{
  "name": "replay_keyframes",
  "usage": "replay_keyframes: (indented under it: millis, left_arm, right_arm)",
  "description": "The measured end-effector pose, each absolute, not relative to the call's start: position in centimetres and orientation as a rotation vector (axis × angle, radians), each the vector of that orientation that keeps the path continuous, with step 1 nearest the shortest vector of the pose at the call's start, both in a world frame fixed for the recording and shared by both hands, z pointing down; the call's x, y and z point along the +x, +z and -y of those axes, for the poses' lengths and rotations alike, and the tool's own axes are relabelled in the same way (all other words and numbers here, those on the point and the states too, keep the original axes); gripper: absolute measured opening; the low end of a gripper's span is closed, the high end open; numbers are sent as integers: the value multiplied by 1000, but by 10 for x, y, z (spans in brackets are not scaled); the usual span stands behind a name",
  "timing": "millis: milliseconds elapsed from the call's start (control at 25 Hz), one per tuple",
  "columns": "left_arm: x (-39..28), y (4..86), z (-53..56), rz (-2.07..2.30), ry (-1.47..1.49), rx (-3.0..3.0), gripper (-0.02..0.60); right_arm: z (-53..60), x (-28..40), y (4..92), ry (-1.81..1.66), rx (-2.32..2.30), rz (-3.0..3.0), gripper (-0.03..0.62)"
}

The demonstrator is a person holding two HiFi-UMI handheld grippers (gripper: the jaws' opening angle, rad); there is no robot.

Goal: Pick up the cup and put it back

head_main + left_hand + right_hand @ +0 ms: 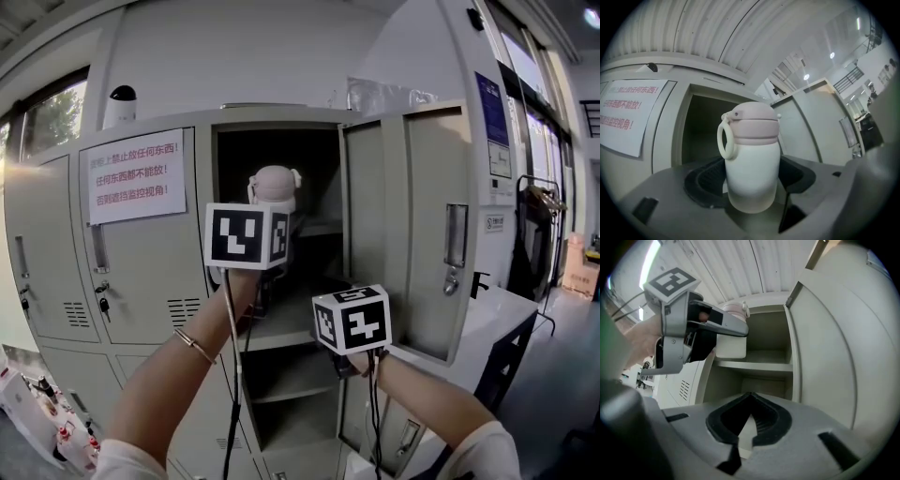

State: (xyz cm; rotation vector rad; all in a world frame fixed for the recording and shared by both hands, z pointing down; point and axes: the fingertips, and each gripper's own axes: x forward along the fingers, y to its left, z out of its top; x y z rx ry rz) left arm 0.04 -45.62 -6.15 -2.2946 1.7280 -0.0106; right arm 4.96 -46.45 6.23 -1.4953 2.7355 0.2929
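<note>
**Holding the cup at the open locker**

Gripping the cup around its white lower body, the left hand-held gripper is carrying it upright, pink lid and carry loop on top. The cup is hanging just in front of the open locker compartment, level with its upper part. The jaws are pressing the body from both sides, low down. That is leaving the lid and loop clear, and I judge it is steadying the cup for setting down on the shelf inside the compartment. The cup is touching neither the shelf nor a locker wall, so the put-back is probably not yet done.

The right hand-held gripper is waiting lower, in front of the compartment's lower edge and beside the swung-out door. Its jaws are drawn together at the tips and are holding nothing. It seems to be idling out of the cup's way.

On the closed door left of the compartment, a white sign is showing three lines of red Chinese, reading roughly 柜顶上禁止放任何东西!任何东西都不能放!否则遮挡监控视角! It is forbidding anything on top of the lockers, since that would block the surveillance view. A blue notice on the wall right of the compartment is too small to read.
</note>
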Motion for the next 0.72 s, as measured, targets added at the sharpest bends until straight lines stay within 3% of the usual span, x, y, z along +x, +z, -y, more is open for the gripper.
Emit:
replay_keyframes:
  millis: [720]
  left_arm:
    - [-11, -97, 514, -1826, -59, -2335, 336]
  right_arm:
    - [478, 55, 66, 241, -1484, -2710, -8]
